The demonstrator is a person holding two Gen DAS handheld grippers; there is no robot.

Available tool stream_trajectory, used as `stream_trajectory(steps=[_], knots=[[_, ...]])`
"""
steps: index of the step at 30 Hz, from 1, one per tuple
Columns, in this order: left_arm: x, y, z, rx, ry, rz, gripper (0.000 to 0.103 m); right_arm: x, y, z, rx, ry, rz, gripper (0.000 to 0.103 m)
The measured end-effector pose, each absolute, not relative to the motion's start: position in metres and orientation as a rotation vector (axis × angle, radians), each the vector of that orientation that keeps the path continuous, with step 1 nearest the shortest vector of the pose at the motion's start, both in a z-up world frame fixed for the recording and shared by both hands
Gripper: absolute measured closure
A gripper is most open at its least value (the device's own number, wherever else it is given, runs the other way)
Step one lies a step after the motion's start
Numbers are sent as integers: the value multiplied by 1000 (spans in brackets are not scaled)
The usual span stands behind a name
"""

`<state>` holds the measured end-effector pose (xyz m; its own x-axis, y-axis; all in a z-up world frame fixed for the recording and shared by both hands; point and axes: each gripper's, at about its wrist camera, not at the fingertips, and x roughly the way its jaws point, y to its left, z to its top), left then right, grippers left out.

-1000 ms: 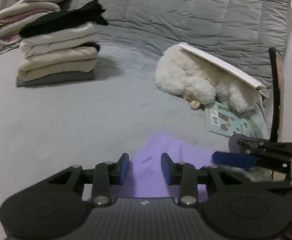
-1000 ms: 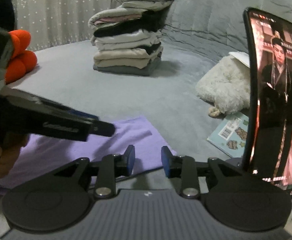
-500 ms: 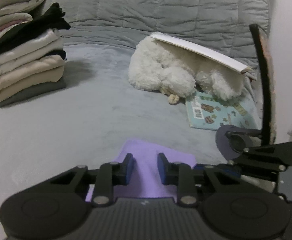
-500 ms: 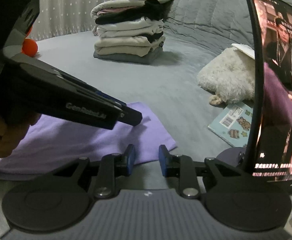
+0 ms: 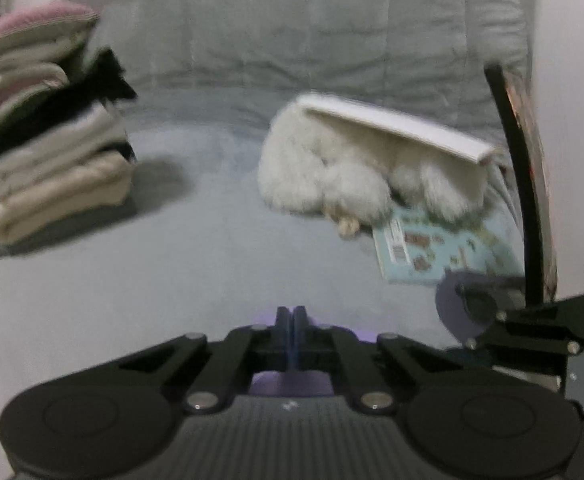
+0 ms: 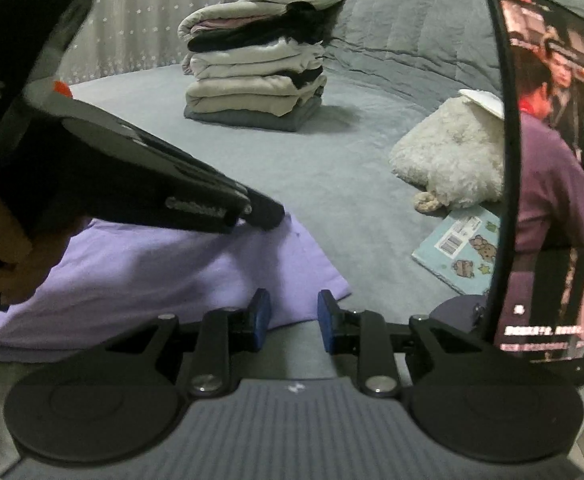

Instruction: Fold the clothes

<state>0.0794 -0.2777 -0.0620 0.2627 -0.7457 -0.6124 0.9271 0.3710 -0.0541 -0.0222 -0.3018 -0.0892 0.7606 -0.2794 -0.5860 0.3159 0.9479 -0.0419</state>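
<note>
A lilac garment (image 6: 180, 264) lies flat on the grey bed (image 6: 331, 168). My left gripper (image 5: 290, 336) is shut, its tips at the garment's far right corner, and lilac cloth (image 5: 288, 384) shows just under the closed fingers. In the right wrist view the left gripper (image 6: 266, 212) reaches in from the left, held by a hand (image 6: 8, 248). My right gripper (image 6: 293, 320) stands open over the garment's near right edge, with nothing between its fingers. Its black body (image 5: 531, 332) shows at the right of the left wrist view.
A tall stack of folded clothes (image 6: 256, 80) stands at the back of the bed. A white plush toy (image 6: 451, 160) with a white book on it and a blue picture book (image 6: 459, 252) lie to the right. A lit phone on a stand (image 6: 551, 160) rises close on the right.
My left gripper has gone from open to shut at the garment's far corner, and its view is now blurred by motion. The right gripper has stayed open near the garment's near edge.
</note>
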Motion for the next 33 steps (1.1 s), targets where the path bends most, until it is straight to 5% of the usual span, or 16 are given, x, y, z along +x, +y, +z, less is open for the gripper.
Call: stream_trajectory(steps=[14, 24, 26, 28, 33], knots=[[97, -264, -62, 230, 617, -1026, 98, -27, -301, -86, 31, 608, -350, 74], [86, -268, -66, 261, 622, -1078, 86, -21, -299, -88, 18, 630, -368, 75], [84, -269, -66, 267, 623, -1088, 99, -21, -299, -88, 23, 630, -369, 82], [82, -270, -67, 273, 624, -1099, 101, -22, -298, -88, 19, 627, -372, 99], [76, -272, -69, 288, 625, -1125, 101, -27, -295, -88, 4, 609, -379, 102]])
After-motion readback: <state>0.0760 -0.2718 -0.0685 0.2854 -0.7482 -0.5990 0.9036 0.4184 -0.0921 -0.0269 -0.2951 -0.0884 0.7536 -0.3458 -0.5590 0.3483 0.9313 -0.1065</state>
